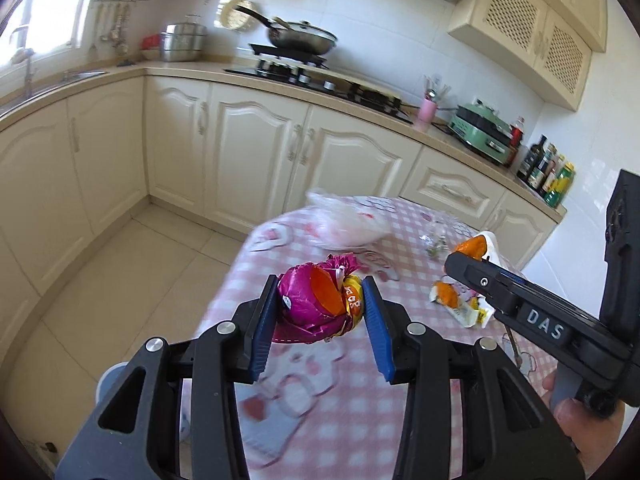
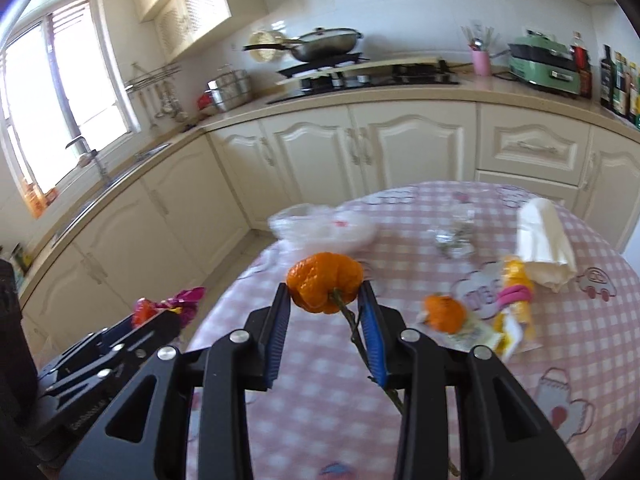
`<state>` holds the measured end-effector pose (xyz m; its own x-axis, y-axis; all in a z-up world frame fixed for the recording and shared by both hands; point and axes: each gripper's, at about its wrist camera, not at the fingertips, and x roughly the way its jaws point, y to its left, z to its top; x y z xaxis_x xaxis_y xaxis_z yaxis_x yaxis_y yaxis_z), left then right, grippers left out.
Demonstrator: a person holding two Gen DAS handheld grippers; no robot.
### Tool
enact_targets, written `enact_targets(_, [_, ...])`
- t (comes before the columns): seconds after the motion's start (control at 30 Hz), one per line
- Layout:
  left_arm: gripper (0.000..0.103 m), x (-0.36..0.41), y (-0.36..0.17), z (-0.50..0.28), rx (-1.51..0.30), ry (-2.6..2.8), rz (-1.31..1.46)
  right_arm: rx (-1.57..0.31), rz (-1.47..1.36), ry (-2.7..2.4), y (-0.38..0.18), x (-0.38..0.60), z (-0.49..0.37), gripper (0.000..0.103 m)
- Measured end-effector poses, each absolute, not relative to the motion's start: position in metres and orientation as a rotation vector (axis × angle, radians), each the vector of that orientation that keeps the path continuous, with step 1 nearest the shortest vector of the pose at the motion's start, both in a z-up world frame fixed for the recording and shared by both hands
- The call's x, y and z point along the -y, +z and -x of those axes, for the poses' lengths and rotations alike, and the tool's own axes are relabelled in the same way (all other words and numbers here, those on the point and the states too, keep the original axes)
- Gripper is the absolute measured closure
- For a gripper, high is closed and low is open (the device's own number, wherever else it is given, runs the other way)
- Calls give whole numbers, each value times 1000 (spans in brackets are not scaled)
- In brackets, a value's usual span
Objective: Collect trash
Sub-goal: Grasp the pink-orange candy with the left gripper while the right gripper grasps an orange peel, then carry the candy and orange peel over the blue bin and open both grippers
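My left gripper (image 1: 320, 300) is shut on a crumpled magenta, orange and yellow snack wrapper (image 1: 316, 306), held above the pink checked table (image 1: 340, 420). My right gripper (image 2: 324, 300) is shut on an orange peel with a stem (image 2: 324, 288), held above the same table (image 2: 320, 400). In the left wrist view the right gripper (image 1: 460, 258) reaches in from the right with the peel (image 1: 472, 248). In the right wrist view the left gripper shows at the lower left with its wrapper (image 2: 172, 306).
On the table lie a clear plastic bag (image 2: 324, 228), crumpled clear film (image 2: 456, 236), a white rolled paper (image 2: 540, 240), a yellow packet with a pink band (image 2: 516, 300) and another orange peel on a wrapper (image 2: 444, 312). Cream cabinets (image 2: 400, 152) and a stove stand behind.
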<state>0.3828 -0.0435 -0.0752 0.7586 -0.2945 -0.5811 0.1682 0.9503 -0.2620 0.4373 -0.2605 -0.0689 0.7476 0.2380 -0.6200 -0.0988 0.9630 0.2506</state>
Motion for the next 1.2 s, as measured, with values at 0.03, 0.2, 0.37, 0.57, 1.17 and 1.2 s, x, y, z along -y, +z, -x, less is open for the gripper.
enact_targets(0.03, [64,34,-74,-379,-660,-243,206,-703,-200,210,-67,248,-435,69])
enact_targets(0.2, [64,-18,-73,-357,-649,-157,223,-711,-167,328,-65,182,-423,69])
enact_targets(0.37, [64,-70,-79,-338,-654,-63,247,-737,-132,441,-73,113,-413,69])
enact_targets(0.57, [64,-128,-102,-327,-692,52,291,-784,-101,537,-90,47,-412,69])
enact_targets(1.17, [57,-201,-162,-358,-791,171,385,-890,-92,619,-150,-47,-451,69])
enact_targets(1.2, [50,-203,-163,-361,-792,177,390,-892,-95,616,-152,-47,-454,69])
